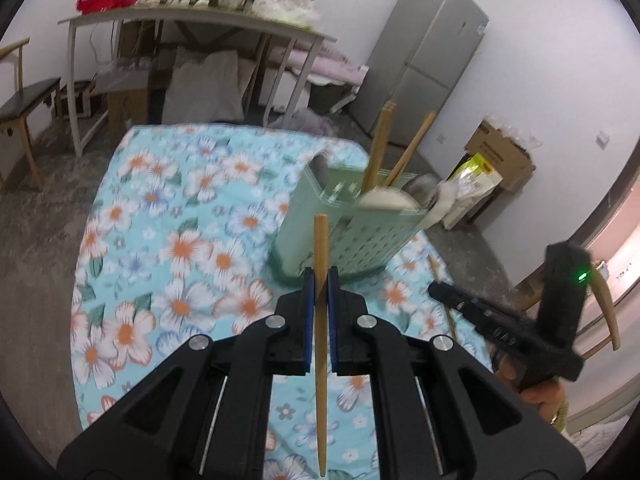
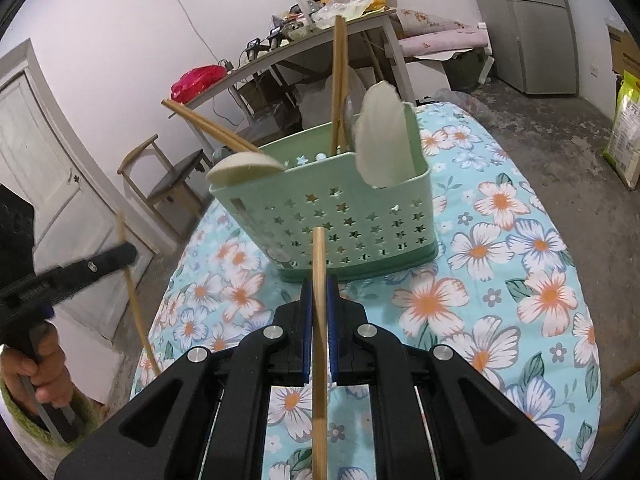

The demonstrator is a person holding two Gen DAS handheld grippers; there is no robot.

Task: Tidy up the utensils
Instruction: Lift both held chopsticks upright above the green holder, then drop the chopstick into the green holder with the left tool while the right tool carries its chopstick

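Note:
A green utensil basket [image 1: 352,236] [image 2: 344,216] with star holes stands on the floral tablecloth. It holds two white spoons [image 2: 382,136] and several wooden chopsticks [image 2: 339,80]. My left gripper [image 1: 320,280] is shut on a wooden chopstick [image 1: 321,344], held upright just in front of the basket. My right gripper [image 2: 319,286] is shut on another wooden chopstick [image 2: 319,352], also close in front of the basket. The right gripper also shows at the right of the left wrist view [image 1: 440,290], and the left gripper at the left of the right wrist view [image 2: 128,254].
The table with the floral cloth [image 1: 160,264] [image 2: 500,280] ends near the basket. Beyond it stand a cluttered grey table [image 1: 192,20], a chair [image 2: 168,180], a fridge [image 1: 424,60] and cardboard boxes [image 1: 500,156].

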